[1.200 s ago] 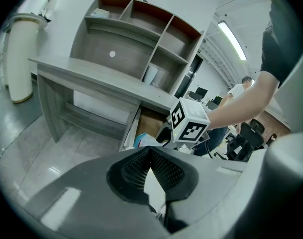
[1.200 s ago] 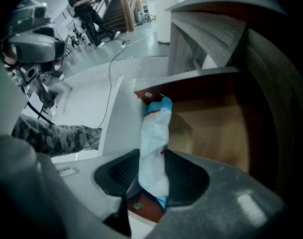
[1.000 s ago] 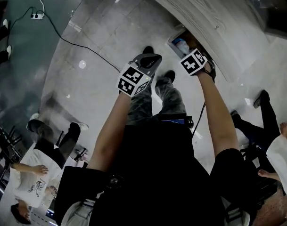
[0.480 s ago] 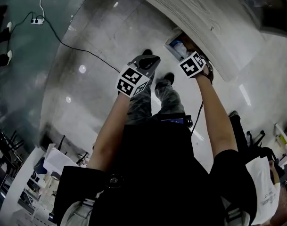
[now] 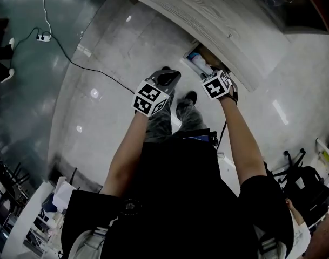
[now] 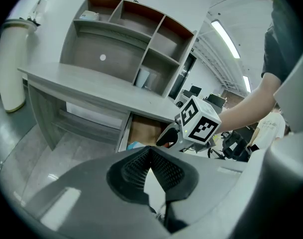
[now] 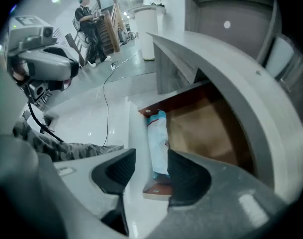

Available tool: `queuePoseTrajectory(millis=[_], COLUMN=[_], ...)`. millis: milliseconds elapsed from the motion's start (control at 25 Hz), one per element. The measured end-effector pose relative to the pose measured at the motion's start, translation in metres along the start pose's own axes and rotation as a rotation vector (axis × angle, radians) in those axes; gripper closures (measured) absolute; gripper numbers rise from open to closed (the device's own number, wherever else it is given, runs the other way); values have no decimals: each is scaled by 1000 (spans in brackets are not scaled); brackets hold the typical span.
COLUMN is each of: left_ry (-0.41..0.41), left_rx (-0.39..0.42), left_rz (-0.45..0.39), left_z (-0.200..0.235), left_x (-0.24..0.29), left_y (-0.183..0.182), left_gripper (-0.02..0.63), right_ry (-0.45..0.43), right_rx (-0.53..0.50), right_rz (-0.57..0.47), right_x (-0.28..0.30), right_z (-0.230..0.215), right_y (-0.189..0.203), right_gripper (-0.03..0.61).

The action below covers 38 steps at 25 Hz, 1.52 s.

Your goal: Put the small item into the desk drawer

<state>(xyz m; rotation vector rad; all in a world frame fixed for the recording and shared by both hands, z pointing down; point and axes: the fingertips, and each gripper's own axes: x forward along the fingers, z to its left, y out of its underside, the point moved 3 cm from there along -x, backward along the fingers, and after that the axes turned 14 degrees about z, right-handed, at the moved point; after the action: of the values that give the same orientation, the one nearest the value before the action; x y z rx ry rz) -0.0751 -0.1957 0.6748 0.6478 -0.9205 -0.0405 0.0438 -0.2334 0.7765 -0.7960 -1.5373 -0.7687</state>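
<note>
soft pale-blue pkt (image 7: 157,143) lies in brown wood drawer (image 7: 206,128).

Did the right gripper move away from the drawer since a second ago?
Yes. The right gripper has lifted a little back from the open drawer, toward the person. Its jaws have just been opening and grip nothing.

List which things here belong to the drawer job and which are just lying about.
Belongs to the job:
desk
its open drawer
white-and-blue packet, lying in the drawer

Just lying about:
power strip on the floor
tall white cylinder beside the desk
cubby shelf on the desk
person standing in the background
</note>
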Motion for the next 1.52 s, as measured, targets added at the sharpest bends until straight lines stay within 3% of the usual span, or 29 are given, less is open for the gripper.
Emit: queuePoseTrajectory(millis=[720,1080,1520], left_ry=[25,50,142], left_rx=[109,179,221], left_rz=[-5,-19,-74], left_z=[-34,-58,-86], left_x=[-22,-28,-38], left_y=[-38,-62,-93], left_gripper=[623,623,614], right_ry=[36,-45,-6], right_rx=[239,444,477], right_rz=[-315,-506,-679], right_x=[-118,-175,-235], right_z=[-7,-22,-22], right_y=[27,49,63], right_gripper=[575,575,575])
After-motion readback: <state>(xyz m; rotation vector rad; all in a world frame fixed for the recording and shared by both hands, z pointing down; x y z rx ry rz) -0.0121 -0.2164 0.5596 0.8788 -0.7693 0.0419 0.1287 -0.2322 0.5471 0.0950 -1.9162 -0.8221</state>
